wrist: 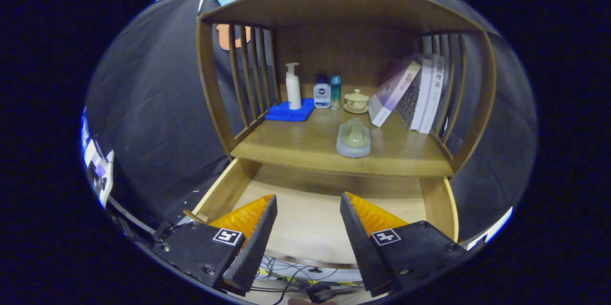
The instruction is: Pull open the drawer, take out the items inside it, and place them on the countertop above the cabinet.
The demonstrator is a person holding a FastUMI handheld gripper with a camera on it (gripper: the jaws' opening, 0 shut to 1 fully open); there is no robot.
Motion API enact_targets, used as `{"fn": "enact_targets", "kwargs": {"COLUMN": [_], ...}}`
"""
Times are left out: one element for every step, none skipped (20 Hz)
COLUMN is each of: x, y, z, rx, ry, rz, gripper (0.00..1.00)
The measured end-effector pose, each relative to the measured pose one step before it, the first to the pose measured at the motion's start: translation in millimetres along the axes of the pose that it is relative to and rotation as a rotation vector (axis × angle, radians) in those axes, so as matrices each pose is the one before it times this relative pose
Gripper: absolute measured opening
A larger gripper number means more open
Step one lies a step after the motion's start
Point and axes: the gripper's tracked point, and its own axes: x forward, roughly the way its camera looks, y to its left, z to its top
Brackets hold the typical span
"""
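I see my tool [308,200] spread wide with nothing between its fingers, hanging over the pulled-out drawer [315,214], whose wooden floor lies bare just ahead of the fingertips. Beyond the drawer, on the counter [296,145] of the wooden cabinet [210,85], a pale green item on a translucent tray [353,139] sits near the front edge. Farther back I make out a white pump bottle [292,86] standing on a blue pad [289,112], two small bottles [327,92] beside it, a lidded teacup [356,101] on its saucer, and books [415,92] leaning against the right-hand slats.
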Motion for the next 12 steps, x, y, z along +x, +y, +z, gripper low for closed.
{"fn": "enact_targets", "kwargs": {"x": [-5.86, -4.93, -6.24, -4.54, -5.24, -4.84, -4.31, -3.68, -3.09, -3.26, -3.23, -2.93], "y": [0.65, 1.52, 1.95, 1.86, -0.34, 0.17, -0.10, -1.21, -1.00, -0.35, 0.11, 0.13], "z": [-5.83, -6.57, -8.67, -7.22, -6.52, -7.15, -7.56, -7.59, -7.71, -7.99, -9.09, -6.95], "rx": [-0.00541, 0.00093, -0.00033, 0.00177, -0.00276, -0.00163, -0.00502, -0.00822, -0.00515, -0.00562, -0.00268, -0.00358], "ry": [-0.02144, -0.01432, -0.00675, -0.01143, -0.01261, -0.01741, -0.01755, -0.01553, -0.01347, -0.00771, 0.00002, -0.00453], "rz": [-0.00667, -0.00466, 0.00109, -0.00234, -0.00373, -0.00729, -0.01008, -0.01133, -0.01221, -0.00520, -0.00156, 0.00116], "gripper": [0.84, 0.84, 0.84, 0.84, 0.84, 0.84, 0.85, 0.85, 0.85, 0.85, 0.85, 0.85]}}
